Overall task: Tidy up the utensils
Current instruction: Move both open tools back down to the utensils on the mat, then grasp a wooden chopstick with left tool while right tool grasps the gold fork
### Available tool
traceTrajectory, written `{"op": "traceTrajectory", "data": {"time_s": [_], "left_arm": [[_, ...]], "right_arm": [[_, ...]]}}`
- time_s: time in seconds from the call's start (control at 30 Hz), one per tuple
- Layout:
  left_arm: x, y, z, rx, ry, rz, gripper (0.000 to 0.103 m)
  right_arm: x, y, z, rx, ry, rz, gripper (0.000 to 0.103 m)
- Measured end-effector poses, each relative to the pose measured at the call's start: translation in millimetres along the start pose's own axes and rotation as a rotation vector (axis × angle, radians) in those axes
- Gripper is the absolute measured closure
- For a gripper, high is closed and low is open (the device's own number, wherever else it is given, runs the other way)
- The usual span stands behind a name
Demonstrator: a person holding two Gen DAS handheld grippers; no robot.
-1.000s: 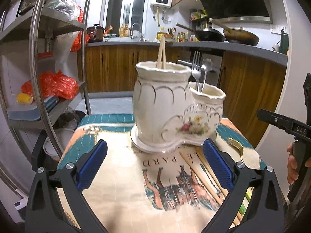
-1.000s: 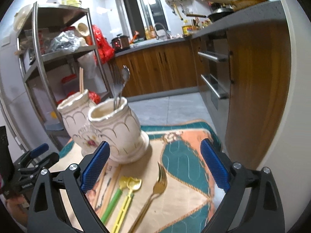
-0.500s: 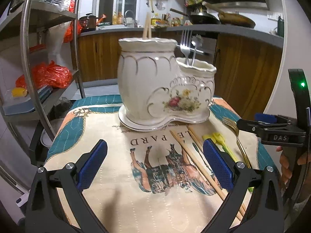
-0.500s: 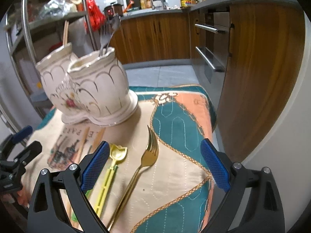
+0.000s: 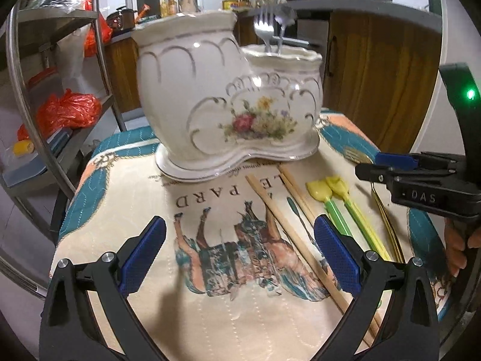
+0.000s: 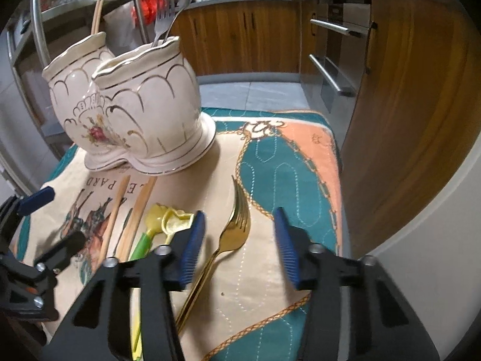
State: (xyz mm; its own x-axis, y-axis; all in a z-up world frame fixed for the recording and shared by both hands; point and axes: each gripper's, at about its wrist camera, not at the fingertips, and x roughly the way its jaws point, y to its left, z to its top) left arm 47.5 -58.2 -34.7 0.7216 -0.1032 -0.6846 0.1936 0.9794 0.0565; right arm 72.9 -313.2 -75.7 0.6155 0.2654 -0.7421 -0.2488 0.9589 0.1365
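Right claw (image 6: 239, 248) angled down, just been closing, straddling gold fork (image 6: 237, 219), untouched; left claw (image 5: 239, 254) spread.

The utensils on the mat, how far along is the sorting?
Done: a silver fork and spoon stand in the holder's shorter cup, chopsticks in the taller. In hand: nothing yet; the right gripper, jaws just closing, straddles the gold fork without gripping. Left: that fork, two wooden chopsticks and two yellow-green utensils. The left gripper is open.
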Motion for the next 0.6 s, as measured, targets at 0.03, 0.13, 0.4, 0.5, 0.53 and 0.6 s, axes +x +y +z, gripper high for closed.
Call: {"op": "traceTrajectory", "data": {"time_s": [0.03, 0.13, 0.4, 0.5, 0.53, 0.6], "left_arm": [[1.6, -2.7, -0.2, 0.005, 0.013, -0.005, 0.008], [7.1, -11.9, -2.2, 0.028, 0.052, -0.027, 0.022], [12.2, -35.9, -7.4, 0.125, 0.096, -0.04, 0.073], [11.0, -35.3, -7.0, 0.152, 0.11, -0.045, 0.091], [11.0, -33.5, -7.0, 0.157, 0.112, -0.044, 0.092], [9.2, -26.4, -7.4, 0.164, 0.121, -0.058, 0.092]], "right_arm": [[1.0, 0.0, -0.1, 0.0, 0.007, 0.009, 0.069], [1.9, -0.1, -0.8, 0.008, 0.016, 0.027, 0.077], [1.9, -0.2, -1.6, 0.018, 0.018, 0.044, 0.082], [-0.3, -2.9, -2.0, 0.023, 0.012, 0.062, 0.084], [-1.2, -4.6, -2.1, 0.024, 0.011, 0.071, 0.085], [-2.6, -8.6, -2.7, 0.031, 0.01, 0.088, 0.086]]}}
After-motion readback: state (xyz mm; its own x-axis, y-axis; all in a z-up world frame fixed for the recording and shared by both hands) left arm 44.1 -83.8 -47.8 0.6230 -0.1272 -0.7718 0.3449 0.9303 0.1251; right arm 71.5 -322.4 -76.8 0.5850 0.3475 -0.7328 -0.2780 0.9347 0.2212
